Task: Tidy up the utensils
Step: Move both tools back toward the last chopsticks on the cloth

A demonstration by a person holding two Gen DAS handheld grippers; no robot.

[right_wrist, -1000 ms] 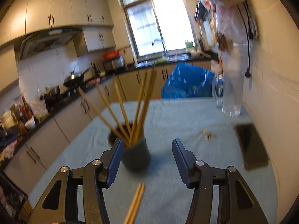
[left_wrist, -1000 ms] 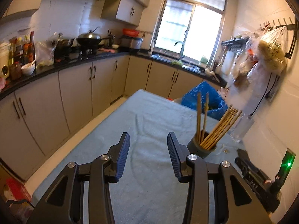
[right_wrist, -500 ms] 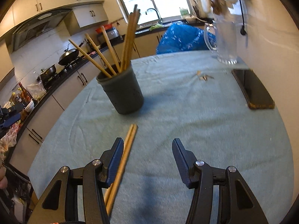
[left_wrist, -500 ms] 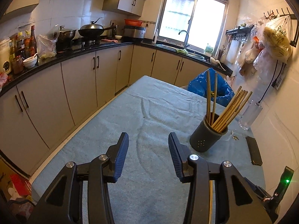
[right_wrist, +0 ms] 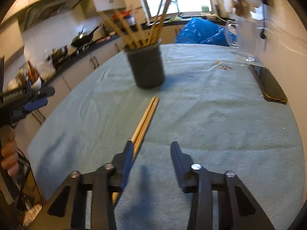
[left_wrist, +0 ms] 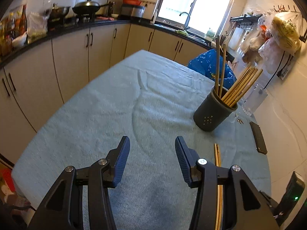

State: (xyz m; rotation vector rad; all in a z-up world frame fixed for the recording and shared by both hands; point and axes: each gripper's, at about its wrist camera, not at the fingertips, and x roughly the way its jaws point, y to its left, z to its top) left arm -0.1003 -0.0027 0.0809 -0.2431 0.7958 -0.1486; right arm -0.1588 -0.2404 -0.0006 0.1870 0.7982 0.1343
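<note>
A dark round holder [left_wrist: 213, 113] full of wooden chopsticks stands upright on the teal table cloth [left_wrist: 115, 105]; it also shows in the right wrist view [right_wrist: 146, 67]. A loose pair of chopsticks [right_wrist: 145, 118] lies flat on the cloth in front of the holder, and shows partly behind the right finger in the left wrist view [left_wrist: 217, 155]. My left gripper [left_wrist: 152, 147] is open and empty above the cloth. My right gripper [right_wrist: 151, 149] is open and empty, low over the cloth, its left finger next to the loose pair.
A black phone [right_wrist: 268, 84] lies at the table's right side near the wall. A clear glass jug [right_wrist: 245, 38] stands behind it, with small crumbs [right_wrist: 223, 66] nearby. A blue bag [right_wrist: 203, 32] sits past the far edge. Kitchen cabinets [left_wrist: 67, 57] run along the left.
Both grippers have drawn back from the holder and tilted down toward the cloth. The loose chopstick pair now lies right ahead of my right gripper.
</note>
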